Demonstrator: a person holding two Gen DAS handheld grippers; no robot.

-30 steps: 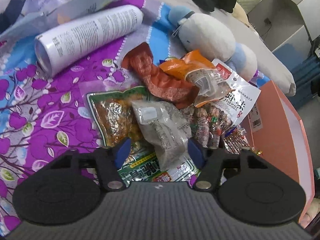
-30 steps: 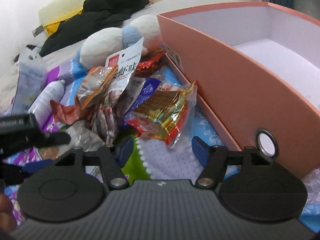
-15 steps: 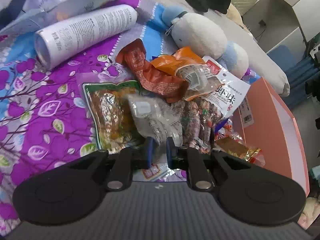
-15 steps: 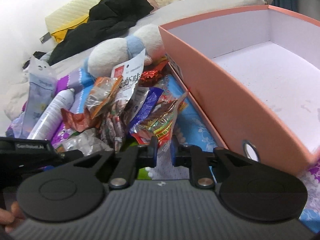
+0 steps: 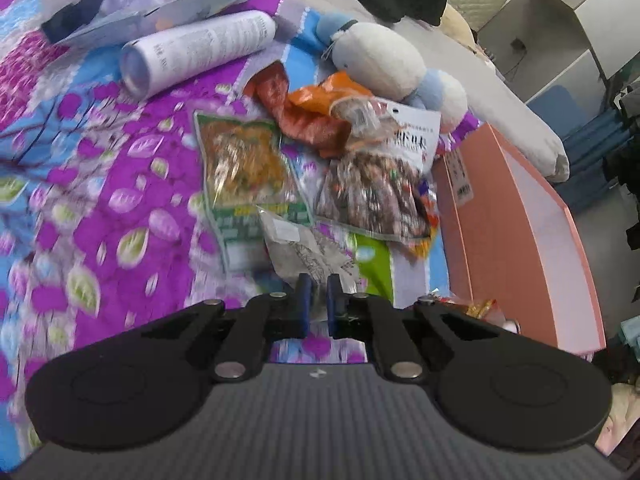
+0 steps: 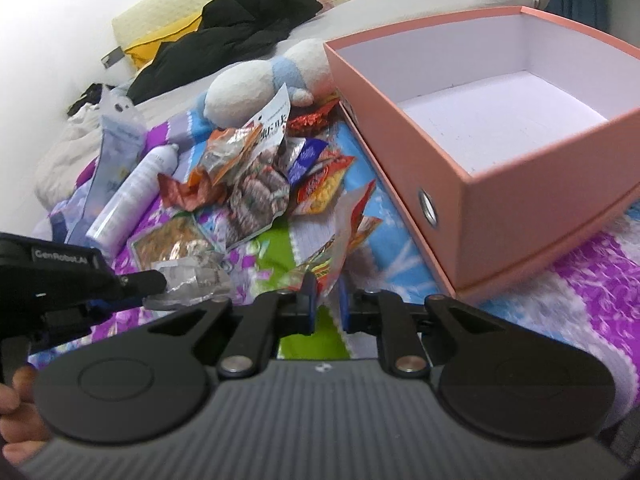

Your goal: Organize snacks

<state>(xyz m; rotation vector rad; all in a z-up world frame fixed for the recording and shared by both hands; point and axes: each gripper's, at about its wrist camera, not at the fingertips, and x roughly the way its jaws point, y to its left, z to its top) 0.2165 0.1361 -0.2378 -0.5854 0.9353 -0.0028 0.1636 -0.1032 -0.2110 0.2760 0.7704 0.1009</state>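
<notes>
Lifting two packets | left gripper clenched on grey packet | right gripper clenched on red-yellow packet | pink box at 2 o'clock holds nothing | snack pile at 11 o'clock remains on the bed.

Both cameras are sitting just behind their own fingers, looking forward and down over a bed. The left wrist view is facing across the snack pile from close above, with the pink box at its right edge. The right wrist view is looking from lower and nearer the box, into its open top. Both are sharing the pile, the plush toy and the white bottle.
</notes>
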